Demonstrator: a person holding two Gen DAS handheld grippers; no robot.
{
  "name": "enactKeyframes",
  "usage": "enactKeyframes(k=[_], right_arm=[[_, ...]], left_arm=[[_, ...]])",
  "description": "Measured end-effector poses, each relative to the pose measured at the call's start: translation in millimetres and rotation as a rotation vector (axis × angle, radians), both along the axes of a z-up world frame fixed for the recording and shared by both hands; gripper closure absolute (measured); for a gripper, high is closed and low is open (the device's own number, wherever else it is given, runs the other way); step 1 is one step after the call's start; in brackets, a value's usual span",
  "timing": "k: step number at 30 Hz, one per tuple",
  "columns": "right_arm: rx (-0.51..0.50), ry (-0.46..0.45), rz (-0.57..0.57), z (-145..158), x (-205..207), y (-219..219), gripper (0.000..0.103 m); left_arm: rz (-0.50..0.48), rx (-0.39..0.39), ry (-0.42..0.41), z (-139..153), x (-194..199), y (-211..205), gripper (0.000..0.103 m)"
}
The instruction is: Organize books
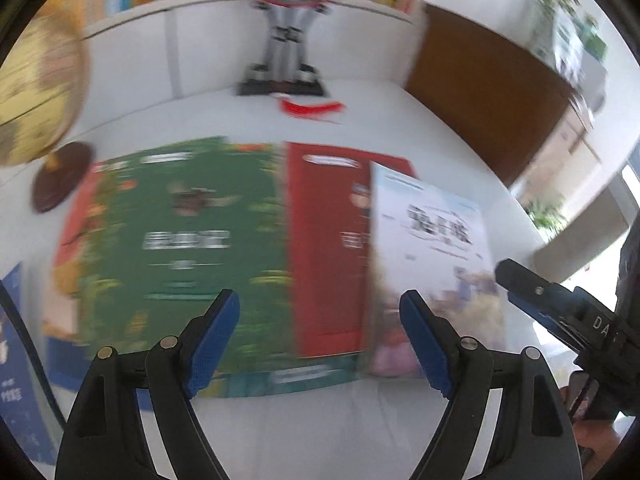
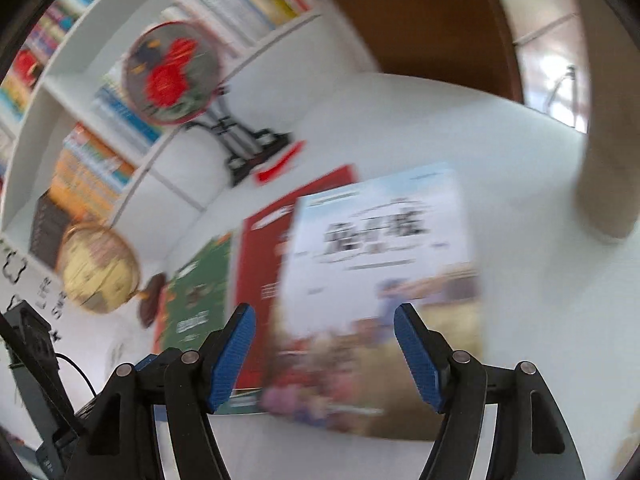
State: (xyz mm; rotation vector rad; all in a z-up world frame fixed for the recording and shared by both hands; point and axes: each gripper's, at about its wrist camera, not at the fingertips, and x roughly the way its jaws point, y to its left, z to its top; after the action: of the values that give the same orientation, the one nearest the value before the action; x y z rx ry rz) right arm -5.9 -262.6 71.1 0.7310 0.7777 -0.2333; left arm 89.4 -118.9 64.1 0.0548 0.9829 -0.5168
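Observation:
Several books lie overlapping on the white table [image 1: 320,432]. A green book [image 1: 184,248] lies left, a red book [image 1: 324,248] in the middle, a pale blue-and-white book [image 1: 432,264] on the right over the red one. My left gripper [image 1: 320,336] is open and empty, above the books' near edge. My right gripper [image 2: 324,344] is open and empty over the pale book [image 2: 380,280]; the red book [image 2: 260,280] and green book [image 2: 200,304] lie to its left. The right gripper's fingers [image 1: 536,292] show at the right of the left wrist view. Both views are blurred.
A yellow globe [image 1: 36,92] on a dark base stands at the left. A round red-flowered ornament on a stand [image 2: 172,76] stands at the back. White shelves of books [image 2: 100,148] rise behind. A dark blue book [image 1: 16,360] lies at the far left. A brown panel [image 1: 480,92] stands at right.

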Motion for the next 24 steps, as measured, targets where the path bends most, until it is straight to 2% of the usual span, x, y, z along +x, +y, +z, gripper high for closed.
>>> enactKeyframes(k=[6,12,15,18,19,21,24], right_arm=[[0.026,0.037,-0.024,-13.4,-11.2,-35.9,0.033],[0.069,0.055,-0.004,-28.6,-13.3,-51.0,0.033],[0.116,0.070,0.010,-37.5,-10.8,-55.0,0.033],[0.141,0.043,0.034,-39.4,-7.2,-56.7,0.032],[0.139,0.044,0.046,-39.4,-5.1,-55.8,0.029],[0.128,0.043,0.083,-37.9,2.4,-53.2,0.018],[0.086,0.050,0.131,-36.3,10.4,-48.7,0.013]], left_arm=[[-0.052,0.019,0.048,-14.8,-1.8,-44.1,0.022],[-0.038,0.014,0.101,-27.1,-1.0,-52.4,0.022],[-0.021,-0.009,0.134,-34.7,-1.8,-52.9,0.022],[-0.004,-0.047,0.142,-35.3,-5.6,-53.1,0.022],[-0.003,-0.066,0.150,-35.1,-6.5,-53.5,0.022],[0.017,-0.085,0.158,-34.7,-10.4,-54.6,0.022],[0.023,-0.085,0.159,-34.4,-18.8,-54.5,0.022]])
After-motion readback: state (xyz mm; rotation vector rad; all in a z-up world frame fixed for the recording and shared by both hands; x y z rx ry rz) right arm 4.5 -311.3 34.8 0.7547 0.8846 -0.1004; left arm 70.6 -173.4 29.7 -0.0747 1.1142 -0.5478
